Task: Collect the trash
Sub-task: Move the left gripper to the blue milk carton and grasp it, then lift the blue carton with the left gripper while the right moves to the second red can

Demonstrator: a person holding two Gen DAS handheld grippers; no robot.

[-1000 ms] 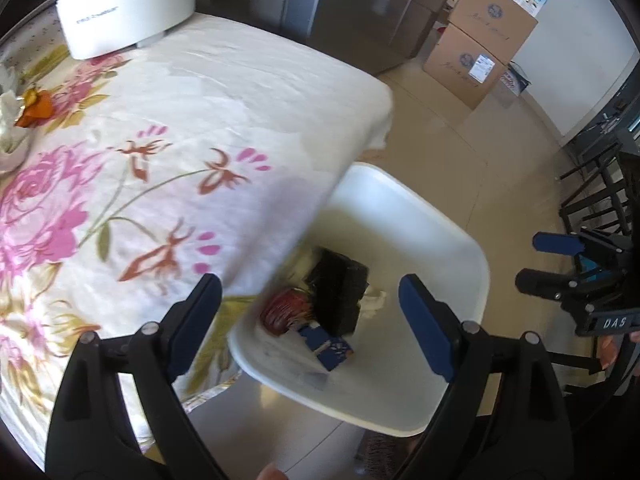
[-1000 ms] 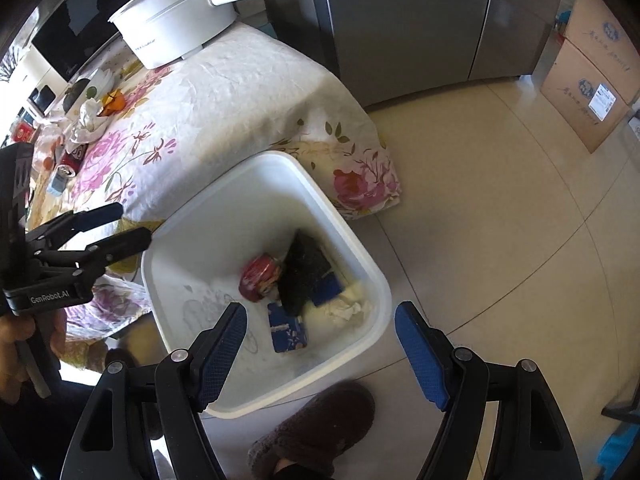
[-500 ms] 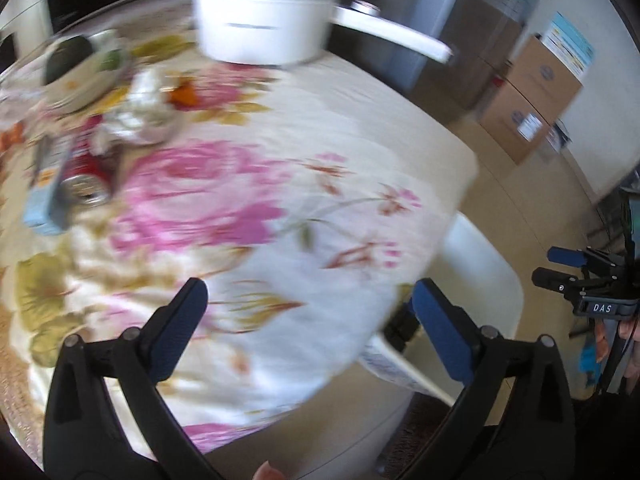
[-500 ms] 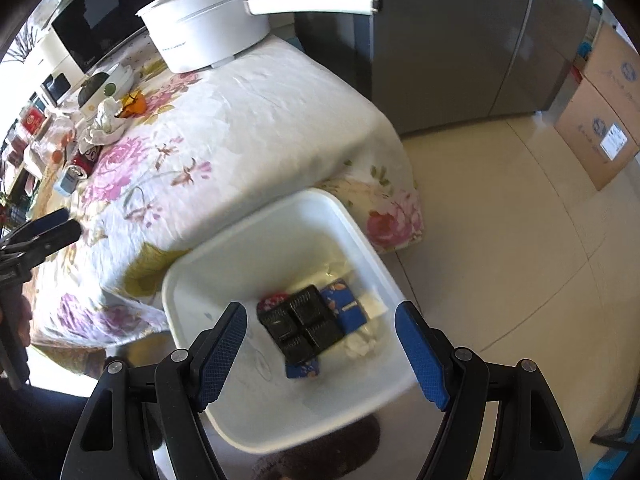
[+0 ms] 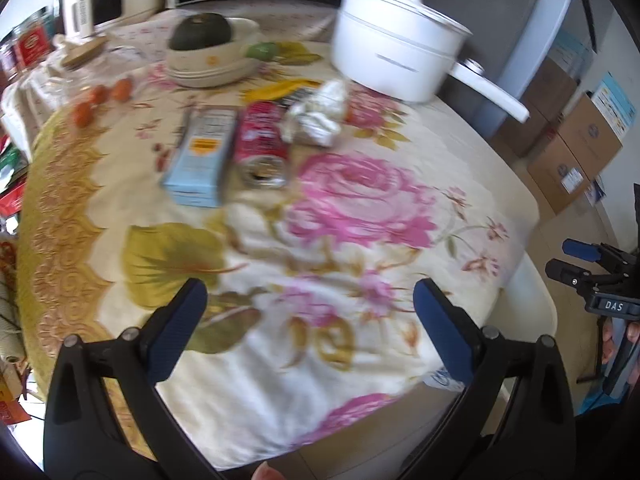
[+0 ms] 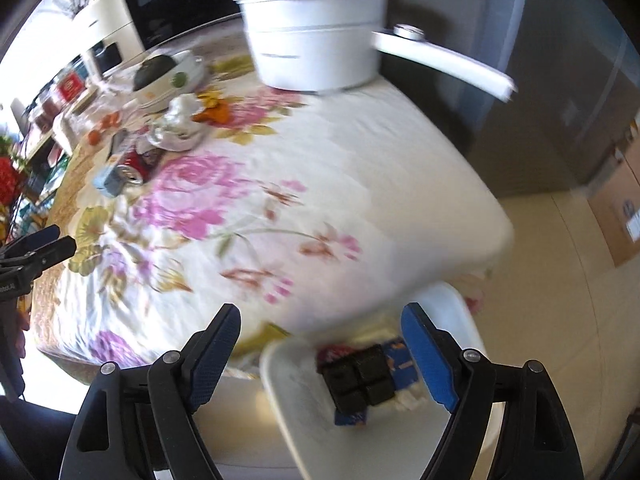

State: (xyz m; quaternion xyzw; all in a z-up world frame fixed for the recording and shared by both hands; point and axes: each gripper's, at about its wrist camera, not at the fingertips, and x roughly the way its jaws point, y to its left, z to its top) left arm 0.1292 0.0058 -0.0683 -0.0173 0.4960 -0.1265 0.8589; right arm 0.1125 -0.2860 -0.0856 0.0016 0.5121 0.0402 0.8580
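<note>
Left tongs (image 5: 310,302): spread wide, nothing between the pads, only flowered cloth below them, lower centre of the left wrist view. Empty because they are between pickups, by my reading.

Right tongs (image 6: 320,338): jaws opening, nothing gripped. They hang over the bench (image 6: 360,168) edge and the white bin (image 6: 288,392), lower centre of the right wrist view. The bin stands on the floor tight against the bench edge, likely so scraps need only a short carry.

Already in the bin: a black four-cell tray (image 6: 358,380), a blue carton scrap (image 6: 404,360), something red behind, partly hidden.

Trash left on the bench, upper centre-left of the left wrist view, well apart from both tongs:
- red can (image 5: 262,142), on its side, open mouth facing the camera
- pale blue carton (image 5: 202,156), lying flat, just beside the can on its left
- crumpled white tissue (image 5: 316,116), touching or nearly touching the can's far end; blur hides which

Not trash, I judge: white pot (image 5: 396,60) with long handle, upper right; bowl (image 5: 216,60) holding a dark green squash; small orange fruits (image 5: 106,96) at upper left.

Judgement: the task is partly done; the clustered can, carton and tissue come next. The can may roll if nudged.
</note>
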